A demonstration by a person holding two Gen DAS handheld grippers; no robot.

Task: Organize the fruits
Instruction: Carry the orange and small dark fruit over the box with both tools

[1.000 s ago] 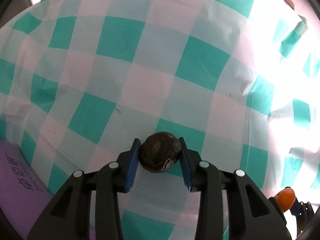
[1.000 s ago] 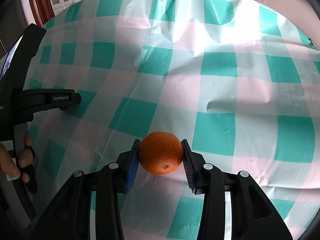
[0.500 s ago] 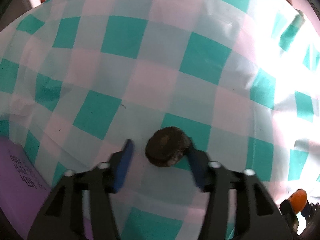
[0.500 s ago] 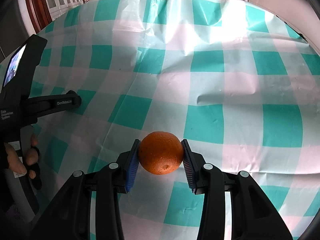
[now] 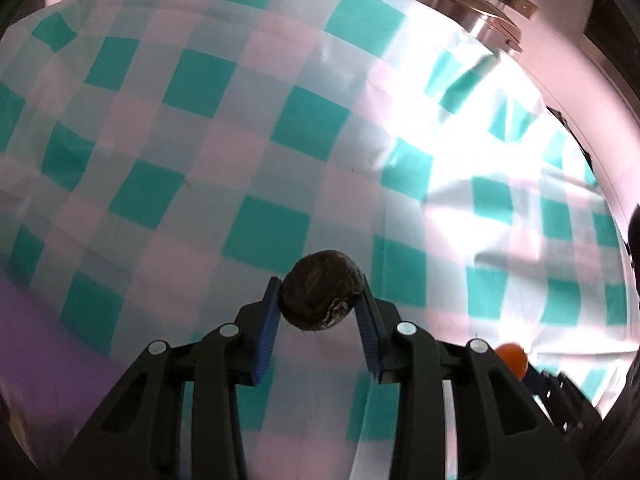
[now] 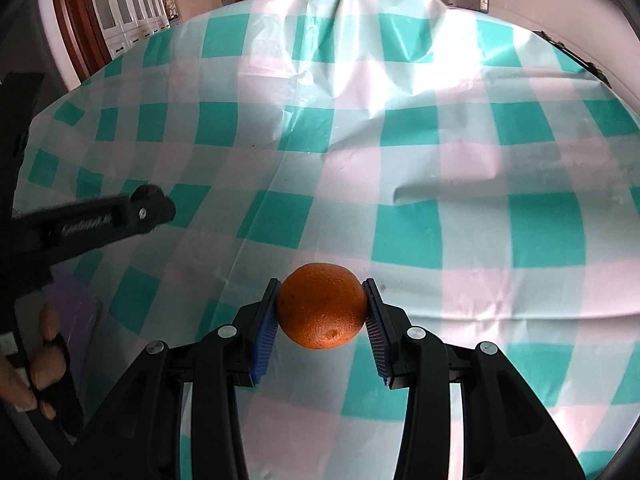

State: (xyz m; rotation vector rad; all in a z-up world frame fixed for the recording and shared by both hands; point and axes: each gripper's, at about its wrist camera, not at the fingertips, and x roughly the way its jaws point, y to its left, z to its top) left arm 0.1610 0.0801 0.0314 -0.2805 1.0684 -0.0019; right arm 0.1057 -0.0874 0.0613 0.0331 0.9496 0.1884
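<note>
Both fruits are gripped and clear of the table, so the step in hand appears to be the carry phase of sorting. The left gripper (image 5: 320,304) has its blue pads pressed against a dark brown wrinkled fruit (image 5: 321,291), which sits between the tips above the checked tablecloth (image 5: 200,152), over the near part of the table. The right gripper (image 6: 322,308) pinches an orange (image 6: 321,306) the same way, also over the near part. No bowl, tray or other destination is visible in either view, so the next move calls for locating the drop-off place and carrying each fruit there without loosening the pinch. Both grippers point steeply downward, side by side; a hand (image 6: 38,360) works the left tool's trigger.
</note>
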